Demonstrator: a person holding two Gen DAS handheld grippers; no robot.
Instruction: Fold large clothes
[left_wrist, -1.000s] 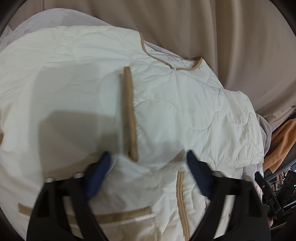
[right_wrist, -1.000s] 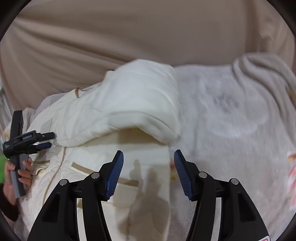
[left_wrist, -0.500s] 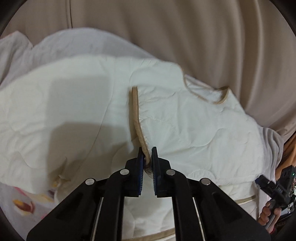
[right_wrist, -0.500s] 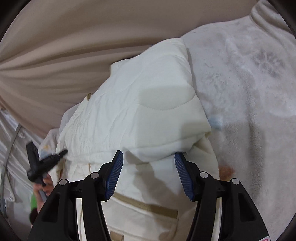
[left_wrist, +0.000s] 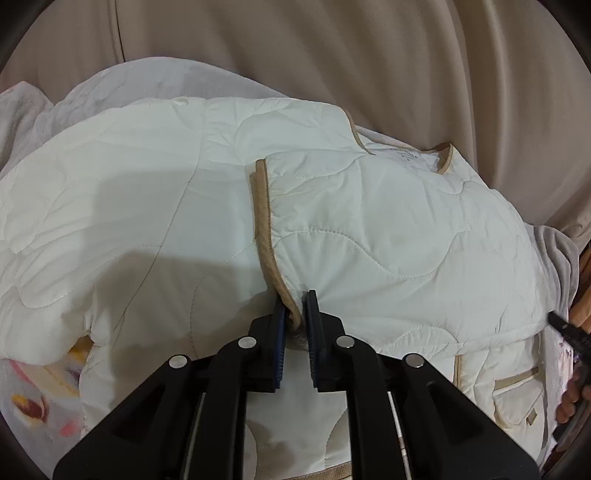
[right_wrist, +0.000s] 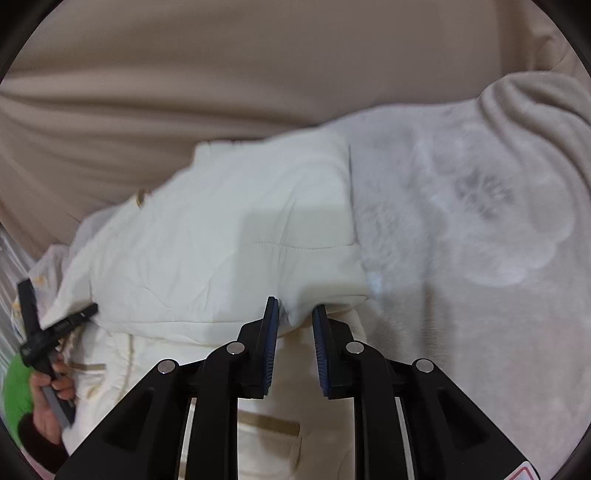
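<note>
Two grips: both are seen closed on the jacket (left_wrist: 369, 229).
Left gripper (left_wrist: 294, 314): jaws nearly together, pinched on the tan trim (left_wrist: 264, 229) of the folded-over panel.
Right gripper (right_wrist: 294, 314): jaws just drawn in, a cream fold nipped between the pads.
Jacket position: spread on a pale fleece blanket (right_wrist: 461, 240), a beige curtain (left_wrist: 369, 55) behind.
Handling: judged soft, puffy, light; bound edges are the surest hold.
Obstructions: none noted; orange cloth (left_wrist: 583, 284) lies at the edge.
</note>
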